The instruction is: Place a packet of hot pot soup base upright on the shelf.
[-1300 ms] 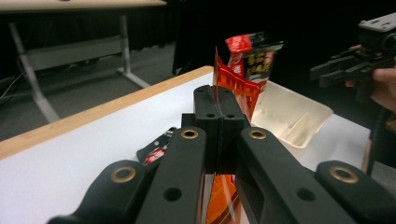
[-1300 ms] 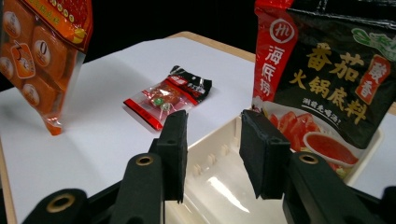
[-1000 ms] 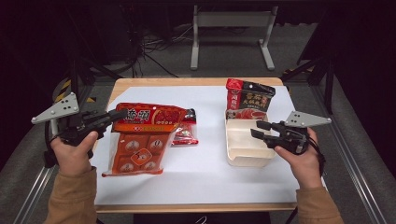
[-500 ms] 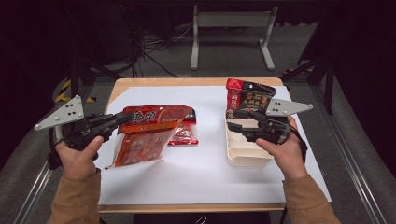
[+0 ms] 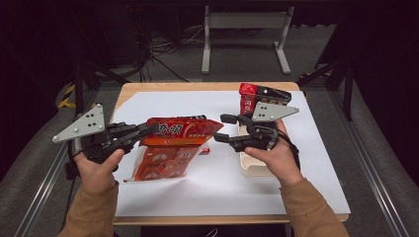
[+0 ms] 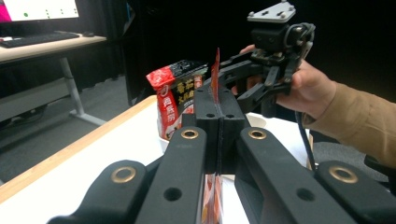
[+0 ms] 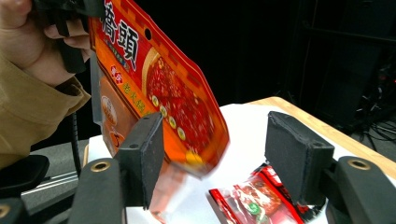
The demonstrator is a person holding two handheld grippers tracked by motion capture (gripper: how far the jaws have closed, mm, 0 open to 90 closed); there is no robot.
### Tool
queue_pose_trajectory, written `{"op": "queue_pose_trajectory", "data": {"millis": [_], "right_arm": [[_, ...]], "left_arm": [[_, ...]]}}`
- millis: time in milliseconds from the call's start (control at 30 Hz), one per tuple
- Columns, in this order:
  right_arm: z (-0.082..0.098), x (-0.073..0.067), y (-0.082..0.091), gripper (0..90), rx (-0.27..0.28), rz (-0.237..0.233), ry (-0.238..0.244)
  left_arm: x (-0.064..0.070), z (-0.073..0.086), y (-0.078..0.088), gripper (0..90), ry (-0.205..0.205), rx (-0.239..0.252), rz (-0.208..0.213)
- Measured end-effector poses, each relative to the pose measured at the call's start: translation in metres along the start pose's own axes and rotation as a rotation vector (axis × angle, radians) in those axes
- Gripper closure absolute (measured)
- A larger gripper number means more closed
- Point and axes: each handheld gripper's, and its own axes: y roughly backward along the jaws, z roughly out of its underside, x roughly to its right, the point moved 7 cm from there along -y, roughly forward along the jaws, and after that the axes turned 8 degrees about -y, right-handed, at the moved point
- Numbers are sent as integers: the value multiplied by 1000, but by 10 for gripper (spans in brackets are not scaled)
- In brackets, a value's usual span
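Observation:
An orange-red snack bag (image 5: 179,133) hangs tilted above the white sheet, and my left gripper (image 5: 152,130) is shut on its left edge. In the left gripper view the jaws (image 6: 218,108) pinch the bag's thin edge (image 6: 216,70). My right gripper (image 5: 220,128) hovers at the bag's right end. Its jaws have just been opening. In the right gripper view the bag's lower corner (image 7: 191,121) sits between the open pads (image 7: 145,156) of this gripper (image 7: 217,156) without being pressed.
A red and black packet (image 5: 257,98) stands at the back of a beige tray (image 5: 254,168) on the right. A small red sachet (image 7: 257,200) lies on the white sheet (image 5: 222,182) under the bag. A metal stand (image 5: 244,29) is beyond the table.
The left gripper has raised and tilted the bag off the sheet. The right gripper has moved left from the tray to the bag's right end, with its jaws wider apart.

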Motion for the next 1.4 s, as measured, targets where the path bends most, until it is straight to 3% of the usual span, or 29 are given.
{"op": "queue_pose_trajectory", "data": {"millis": [300,433,500,633,800,933,1267,1400], "right_arm": [[3,-4,-17,406,22,-72,-31],[5,-10,-24,477,40,-134,-50],[6,-11,-25,490,38,-141,-51],[6,-16,-28,598,33,-187,-55],[4,-23,-23,839,35,-244,-25],[-1,-26,-18,897,58,-248,-17],[-12,-34,-10,900,27,-202,11],[-17,-37,-6,900,14,-186,26]], "left_arm": [[9,-3,-14,900,0,16,36],[10,-3,-17,900,3,34,50],[11,-3,-18,900,6,44,53],[10,-2,-18,900,1,43,48],[8,-1,-17,900,8,43,40],[7,0,-17,900,20,57,48],[2,2,-17,898,33,66,47],[-1,4,-16,863,67,79,60]]}}
